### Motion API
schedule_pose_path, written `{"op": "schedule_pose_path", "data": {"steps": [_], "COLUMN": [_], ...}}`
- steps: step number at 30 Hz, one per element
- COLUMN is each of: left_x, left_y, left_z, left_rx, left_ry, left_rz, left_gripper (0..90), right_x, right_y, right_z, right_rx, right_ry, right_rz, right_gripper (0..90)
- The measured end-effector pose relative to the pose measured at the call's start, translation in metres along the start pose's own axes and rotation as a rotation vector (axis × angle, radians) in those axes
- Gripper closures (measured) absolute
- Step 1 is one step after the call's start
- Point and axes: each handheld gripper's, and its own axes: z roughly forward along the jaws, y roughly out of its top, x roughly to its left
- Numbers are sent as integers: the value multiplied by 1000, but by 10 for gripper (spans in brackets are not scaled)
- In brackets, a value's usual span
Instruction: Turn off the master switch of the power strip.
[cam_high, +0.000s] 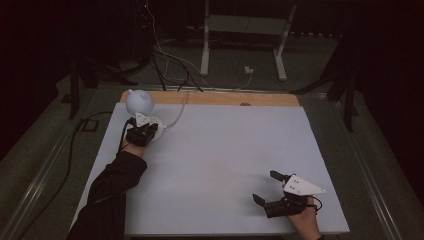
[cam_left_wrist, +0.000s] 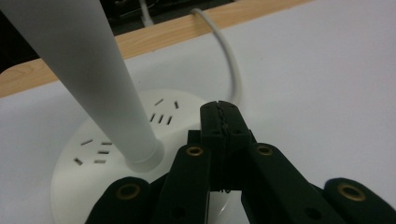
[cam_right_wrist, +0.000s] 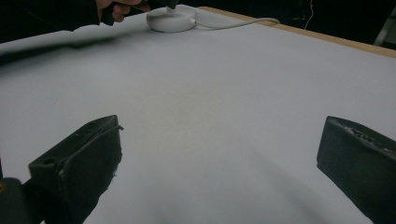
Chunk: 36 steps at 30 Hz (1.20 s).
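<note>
White lamp base (cam_left_wrist: 107, 154) lies under the closed, empty left tongs (cam_left_wrist: 223, 119); right tongs (cam_right_wrist: 219, 154) gape wide.

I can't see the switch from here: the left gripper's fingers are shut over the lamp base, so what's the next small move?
Probably ease the left gripper straight down. Its shut fingers sit above the round lamp base, just beside the stem, holding nothing. The right gripper is open, far away.

high: overhead, far | tool views: low, near | shared: lamp base (cam_left_wrist: 84, 158)
</note>
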Motion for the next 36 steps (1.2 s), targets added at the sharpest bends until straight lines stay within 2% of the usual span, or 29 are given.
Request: {"op": "schedule_pose_path", "data": {"steps": [5,11,15,17,25,28,33,36], "left_x": [-1,-6,-7,-8,-16,-14,-14,-11], "left_y": [-1,-4,-4,-5,-4,-5,-5,-6], "left_z": [2,6,6,7,10,11,11,11], "left_rx": [1,24,29,26,42,47,49,45], "left_ry": [12,33,72,76,131,123,132,122], "left_rz": [16,78,117,130,226,219,246,227], "left_gripper": [900,900,900,900,900,900,900,900], "right_x": [-1,-1,-1,-1,-1,0,0,0], "right_y": [0,0,0,0,-1,-1,-1,-1], "right_z": [0,0,0,1,1,1,1,1], "right_rx": [0,2,1,3,5,6,6,9], "right_ry": [2,1,2,2,1,1,1,1], "right_rz": [2,2,3,3,3,3,3,2], "right_gripper": [0,0,0,0,0,0,0,0]}}
